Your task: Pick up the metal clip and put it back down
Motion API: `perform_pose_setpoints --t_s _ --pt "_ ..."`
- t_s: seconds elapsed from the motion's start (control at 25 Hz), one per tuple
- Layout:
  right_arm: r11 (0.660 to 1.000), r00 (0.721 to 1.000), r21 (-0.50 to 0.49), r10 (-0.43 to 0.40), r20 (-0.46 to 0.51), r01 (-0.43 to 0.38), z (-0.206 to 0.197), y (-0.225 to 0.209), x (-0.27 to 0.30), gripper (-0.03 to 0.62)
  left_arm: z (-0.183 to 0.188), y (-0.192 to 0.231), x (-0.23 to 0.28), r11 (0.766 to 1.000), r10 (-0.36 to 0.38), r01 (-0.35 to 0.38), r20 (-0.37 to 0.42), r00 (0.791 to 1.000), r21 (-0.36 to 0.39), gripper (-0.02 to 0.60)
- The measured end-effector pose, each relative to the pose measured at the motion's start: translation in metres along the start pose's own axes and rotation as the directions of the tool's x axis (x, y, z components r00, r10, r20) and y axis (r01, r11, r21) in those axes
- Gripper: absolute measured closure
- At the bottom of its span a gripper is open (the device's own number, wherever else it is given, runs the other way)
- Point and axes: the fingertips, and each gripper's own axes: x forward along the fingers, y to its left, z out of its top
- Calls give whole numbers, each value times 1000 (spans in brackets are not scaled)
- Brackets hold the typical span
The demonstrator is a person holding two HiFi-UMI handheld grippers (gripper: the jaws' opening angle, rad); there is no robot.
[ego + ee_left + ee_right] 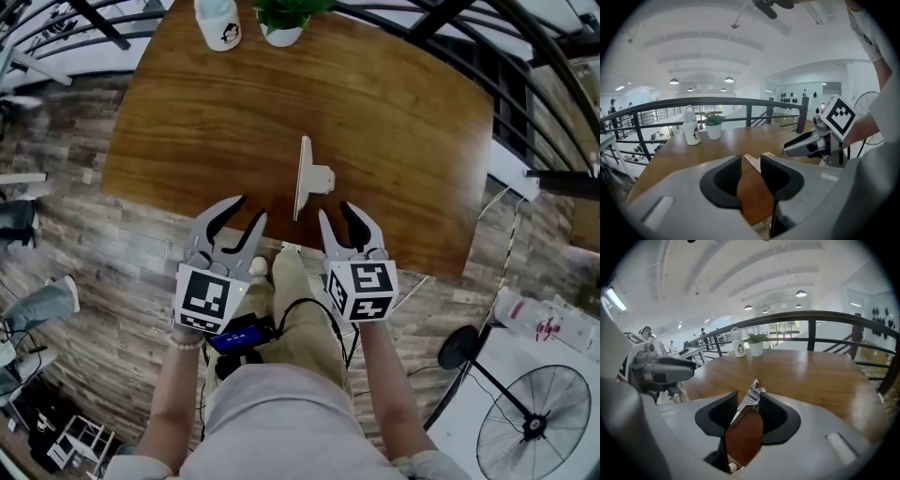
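The metal clip (305,178) stands on edge near the front of the wooden table (206,112), a pale strip with a tab to its right. Both grippers hover at the table's front edge, just short of it. My left gripper (249,208) is open to the clip's lower left, with nothing between its jaws. My right gripper (335,210) is open to its lower right. In the right gripper view the clip (747,401) shows in the gap between the jaws, a little beyond them and untouched. From the left gripper view only a pale end of the clip (752,161) peeks out.
A white bottle with a penguin print (218,23) and a potted plant (281,28) stand at the table's far edge. A dark railing (525,94) runs round the far and right sides. A floor fan (530,422) is at lower right.
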Motion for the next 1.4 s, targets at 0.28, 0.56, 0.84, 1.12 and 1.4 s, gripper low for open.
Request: perform_pose_setpoints --t_s 0.28,0.56,0.84,1.12,1.4 --pt "999 999 37 21 -47 -20 -9 -17 33 427 -18 6 20 999 12 -14 -37 999 -43 462" --pt "996 996 77 43 -77 -37 -20 -26 58 430 -33 9 33 999 15 -18 -68 998 -37 462" --pt "988 994 135 80 -69 -70 -18 -25 77 460 -38 13 42 999 18 -22 -82 996 -46 462" --pt "968 989 216 140 -41 -128 -16 -25 82 474 -38 12 49 998 14 -19 -83 996 -56 462" --pt "854 975 475 214 51 -212 -11 -28 81 528 -38 8 54 998 -6 0 -82 997 -65 462"
